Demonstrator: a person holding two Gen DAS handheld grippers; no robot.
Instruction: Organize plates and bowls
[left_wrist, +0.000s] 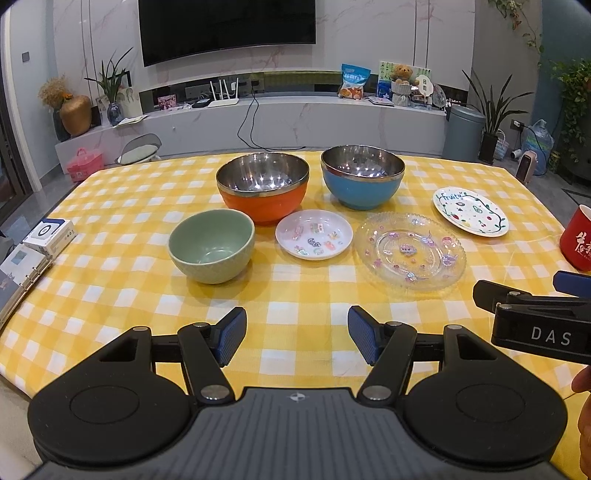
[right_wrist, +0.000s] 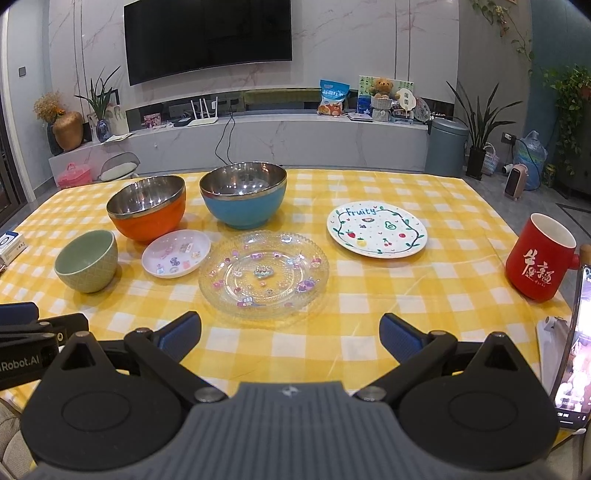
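On the yellow checked tablecloth (left_wrist: 295, 317) stand an orange steel-lined bowl (left_wrist: 263, 186), a blue steel-lined bowl (left_wrist: 362, 176) and a green ceramic bowl (left_wrist: 211, 251). In front of them lie a small white plate (left_wrist: 314, 234), a clear glass plate (left_wrist: 410, 254) and a white "Fruity" plate (left_wrist: 470, 211). My left gripper (left_wrist: 296, 339) hovers open over the near table edge, nothing between its fingers. In the right wrist view my right gripper (right_wrist: 290, 341) stands open just short of the glass plate (right_wrist: 263, 274), empty too.
A red mug (right_wrist: 538, 258) stands at the right edge, with a phone (right_wrist: 574, 332) on a stand beside it. A white box (left_wrist: 50, 231) and a ring binder (left_wrist: 18, 277) lie at the left edge. Behind the table is a TV wall with a shelf.
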